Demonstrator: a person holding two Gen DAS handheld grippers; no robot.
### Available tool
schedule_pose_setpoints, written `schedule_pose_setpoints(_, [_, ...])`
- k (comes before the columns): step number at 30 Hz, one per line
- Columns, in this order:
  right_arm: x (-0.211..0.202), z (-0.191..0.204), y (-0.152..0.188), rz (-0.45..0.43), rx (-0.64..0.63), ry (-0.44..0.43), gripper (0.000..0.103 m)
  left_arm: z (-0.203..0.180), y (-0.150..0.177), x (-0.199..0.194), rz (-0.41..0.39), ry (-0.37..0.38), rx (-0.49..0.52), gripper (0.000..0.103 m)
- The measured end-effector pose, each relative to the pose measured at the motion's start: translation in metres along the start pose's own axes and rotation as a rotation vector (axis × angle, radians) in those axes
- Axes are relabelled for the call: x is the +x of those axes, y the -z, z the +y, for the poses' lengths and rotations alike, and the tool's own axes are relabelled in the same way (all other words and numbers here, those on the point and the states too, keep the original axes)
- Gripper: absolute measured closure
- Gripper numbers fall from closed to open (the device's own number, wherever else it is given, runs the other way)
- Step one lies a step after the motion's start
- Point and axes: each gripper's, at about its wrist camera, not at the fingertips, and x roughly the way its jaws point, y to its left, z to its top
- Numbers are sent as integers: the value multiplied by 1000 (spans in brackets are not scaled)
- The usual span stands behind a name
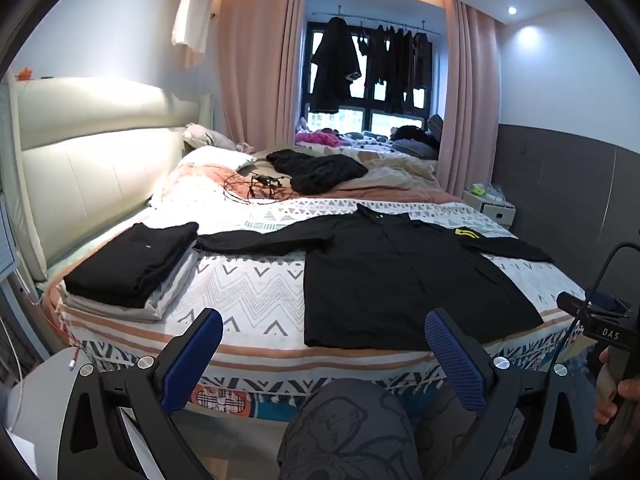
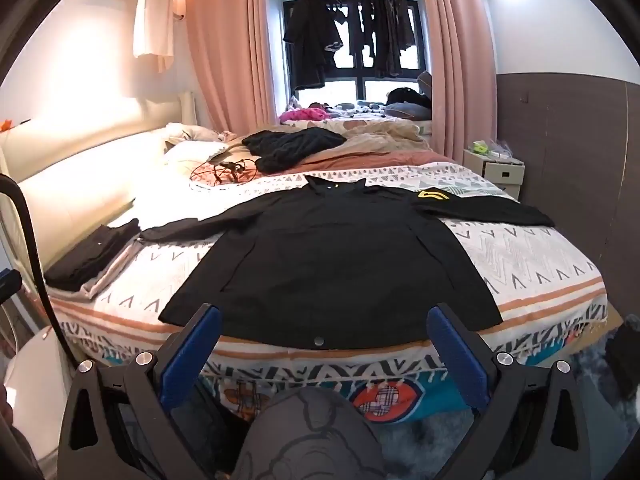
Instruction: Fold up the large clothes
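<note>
Black long-sleeved shirt [image 2: 332, 256] lies spread flat on the near part of the bed [image 2: 532, 264], collar toward the far side, hem at the near edge, both sleeves stretched out left and right. A yellow patch [image 2: 430, 195] shows on its right shoulder. Stack of folded clothes [image 1: 132, 264] sits at the bed's left edge, just beside the left sleeve's end. Crumpled dark garment [image 1: 316, 170] lies farther back, with a tangle of cable [image 1: 260, 188] to its left.

Left gripper [image 1: 324, 360] and right gripper [image 2: 324, 356]: fingers spread wide, released, nothing between them, both short of the bed's near edge. A patterned knee [image 1: 348, 432] shows below.
</note>
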Motion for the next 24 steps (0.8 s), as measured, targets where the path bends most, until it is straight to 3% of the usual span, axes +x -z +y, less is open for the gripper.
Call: schedule_pose_setpoints(24, [-26,-19,-3,-53,3,-39,0,9,1,-22,-34,12,-8,2])
